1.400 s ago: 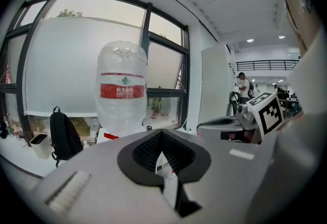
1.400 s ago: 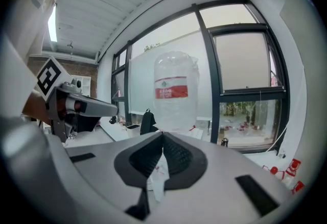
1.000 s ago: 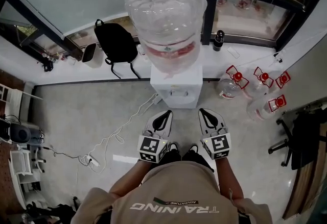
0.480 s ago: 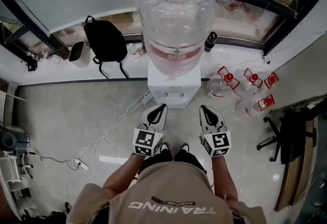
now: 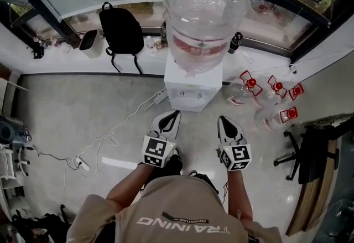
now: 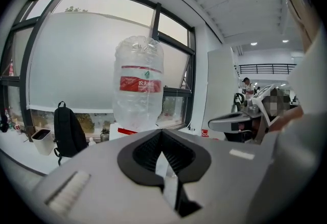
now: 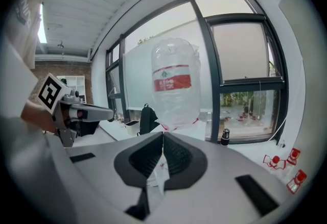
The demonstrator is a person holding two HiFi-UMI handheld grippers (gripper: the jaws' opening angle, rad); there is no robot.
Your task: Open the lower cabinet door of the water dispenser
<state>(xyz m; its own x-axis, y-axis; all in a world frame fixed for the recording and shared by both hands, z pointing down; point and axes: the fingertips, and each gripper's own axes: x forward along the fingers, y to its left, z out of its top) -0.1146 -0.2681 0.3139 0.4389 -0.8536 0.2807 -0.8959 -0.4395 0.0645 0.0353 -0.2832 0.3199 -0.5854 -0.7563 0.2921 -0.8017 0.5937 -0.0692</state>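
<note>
The white water dispenser stands against the window ledge with a big clear bottle on top. From above, its lower cabinet door is hidden. My left gripper and right gripper hover side by side just in front of the dispenser, apart from it, both pointing at it. Both are shut with nothing between the pads. The left gripper view has its shut jaws under the bottle. In the right gripper view the jaws hide the dispenser's body below the bottle.
A black backpack and a white bin sit on the ledge to the left. Several empty red-capped bottles lie on the floor to the right. A cable with a power strip trails left. An office chair stands at right.
The left gripper has drifted a little to the left, widening the gap between the two grippers. Both stay shut. The head view has shifted slightly.
</note>
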